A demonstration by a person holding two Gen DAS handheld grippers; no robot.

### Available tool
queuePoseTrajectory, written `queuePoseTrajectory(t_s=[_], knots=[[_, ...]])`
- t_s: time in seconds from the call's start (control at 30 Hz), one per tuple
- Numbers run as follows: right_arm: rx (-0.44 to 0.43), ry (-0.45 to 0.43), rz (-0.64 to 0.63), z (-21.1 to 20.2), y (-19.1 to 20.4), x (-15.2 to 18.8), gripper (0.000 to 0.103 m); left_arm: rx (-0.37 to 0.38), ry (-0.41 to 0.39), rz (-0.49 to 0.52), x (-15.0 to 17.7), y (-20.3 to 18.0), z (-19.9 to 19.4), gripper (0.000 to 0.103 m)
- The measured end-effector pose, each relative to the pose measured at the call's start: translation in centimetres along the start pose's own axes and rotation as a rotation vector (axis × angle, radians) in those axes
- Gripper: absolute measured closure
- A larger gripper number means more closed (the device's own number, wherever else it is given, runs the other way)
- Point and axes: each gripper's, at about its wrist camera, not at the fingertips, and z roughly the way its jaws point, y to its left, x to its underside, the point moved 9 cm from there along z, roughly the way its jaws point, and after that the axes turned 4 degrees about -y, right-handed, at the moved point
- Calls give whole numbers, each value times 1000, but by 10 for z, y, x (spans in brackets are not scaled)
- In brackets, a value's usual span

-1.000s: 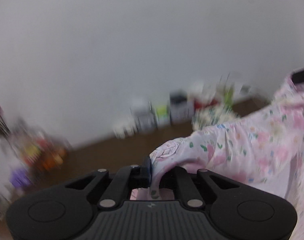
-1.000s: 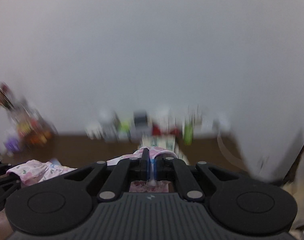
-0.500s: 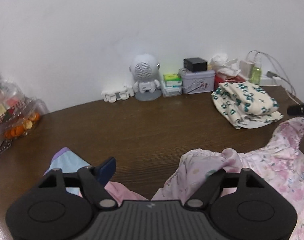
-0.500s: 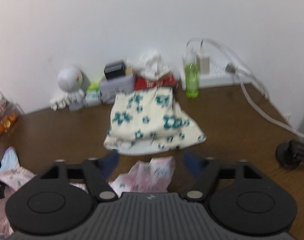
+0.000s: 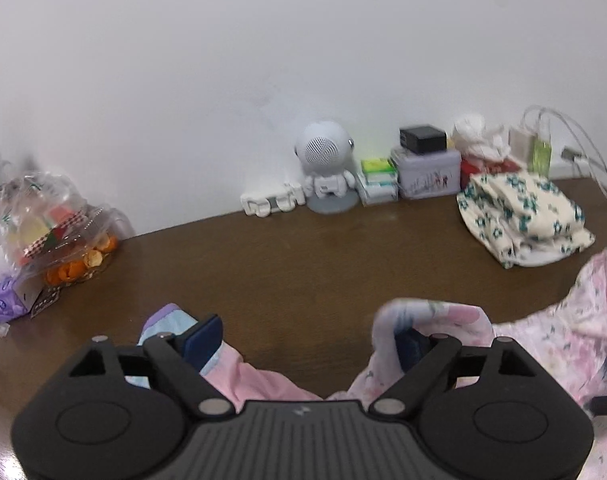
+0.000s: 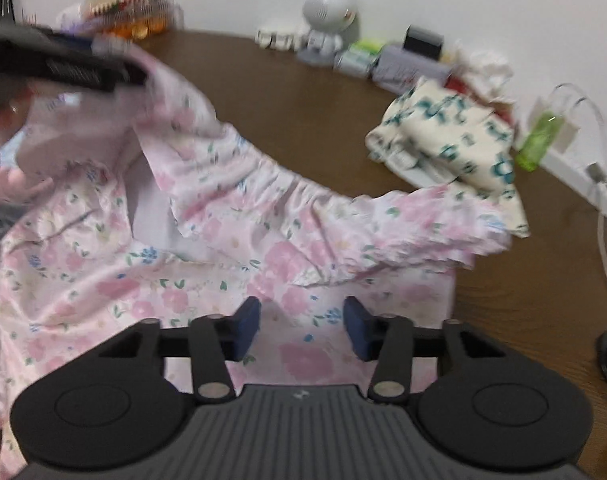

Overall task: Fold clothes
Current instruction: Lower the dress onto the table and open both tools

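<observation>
Pink floral garment (image 6: 231, 248), thin, light and limp, sprawls rumpled over the brown table (image 6: 303, 92) across the frame's left and centre, best pinched at its ruffled hem; right gripper (image 6: 301, 330) and left gripper (image 5: 309, 336) both gape, holding nothing.

Both grippers, clamped on the pink floral cotton garment (image 6: 231, 240) and held up facing the white wall a second ago, are now down over the dark brown wooden table (image 5: 303, 264) with jaws spread. The left gripper (image 5: 309, 338) has fabric draped over its right finger only. The right gripper (image 6: 301, 322) has turned leftward, hovering above the garment, which now lies spread and rumpled on the table.
</observation>
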Motion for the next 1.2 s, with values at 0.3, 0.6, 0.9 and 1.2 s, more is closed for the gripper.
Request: queuePoseTrajectory(t_s=[0.3,0.6,0.9,1.2], knots=[[15,-140,191,34,-18,-65,69,-35,-38,6,-3,31,-10,16],[36,-265,488,36,-69,-85,63,20,51,55,28,30,-12,16],[-11,-243,305,-47,-26,-22,48,10,146,-4,41,29,22,98],[-80,-205,153,-138,26,60,39,-146,120,-221,35,72,15,20]])
